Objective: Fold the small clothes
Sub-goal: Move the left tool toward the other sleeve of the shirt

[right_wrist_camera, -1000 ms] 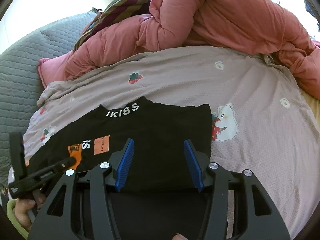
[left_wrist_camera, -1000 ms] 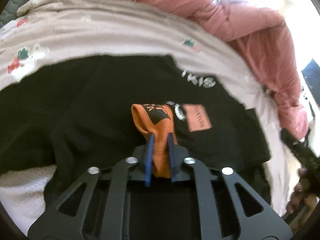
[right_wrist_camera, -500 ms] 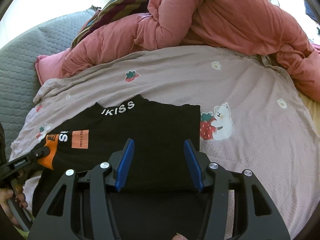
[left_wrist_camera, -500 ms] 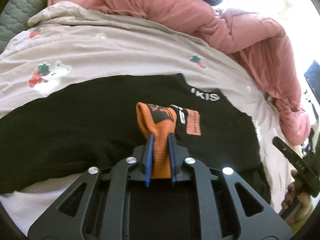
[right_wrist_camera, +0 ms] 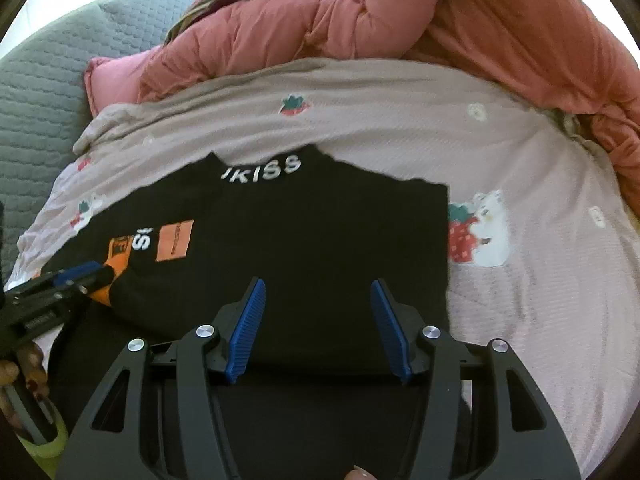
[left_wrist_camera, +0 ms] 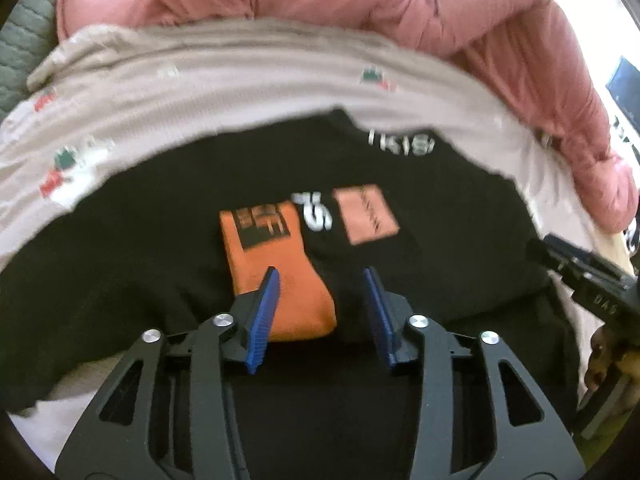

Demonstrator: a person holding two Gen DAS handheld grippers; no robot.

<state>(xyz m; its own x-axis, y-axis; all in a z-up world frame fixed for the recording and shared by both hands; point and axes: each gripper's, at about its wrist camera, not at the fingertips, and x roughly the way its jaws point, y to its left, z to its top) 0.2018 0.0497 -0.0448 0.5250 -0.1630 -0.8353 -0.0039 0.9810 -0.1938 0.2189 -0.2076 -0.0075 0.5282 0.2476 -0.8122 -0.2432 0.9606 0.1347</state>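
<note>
1. Black long-sleeved top with white lettering (right_wrist_camera: 304, 248) lies flat on the bed's pale printed sheet (right_wrist_camera: 400, 120), towards the near edge, below the heaped pink quilt (right_wrist_camera: 440, 20).
2. Its orange ribbed cuff (left_wrist_camera: 276, 276), pinched upright in the left gripper (left_wrist_camera: 320, 312) a second ago, now lies flat on the black chest beside the peach patch (left_wrist_camera: 366, 214).
3. The left jaws have just been opening; they stand apart, released, the cuff between them but no longer pressed.
4. The right gripper (right_wrist_camera: 318, 328) has also just widened slightly; its jaws hang parted over the top's lower body, grasping nothing.
5. Judgement: the sleeve fold looks laid; the next fold of the body likely follows.
</note>
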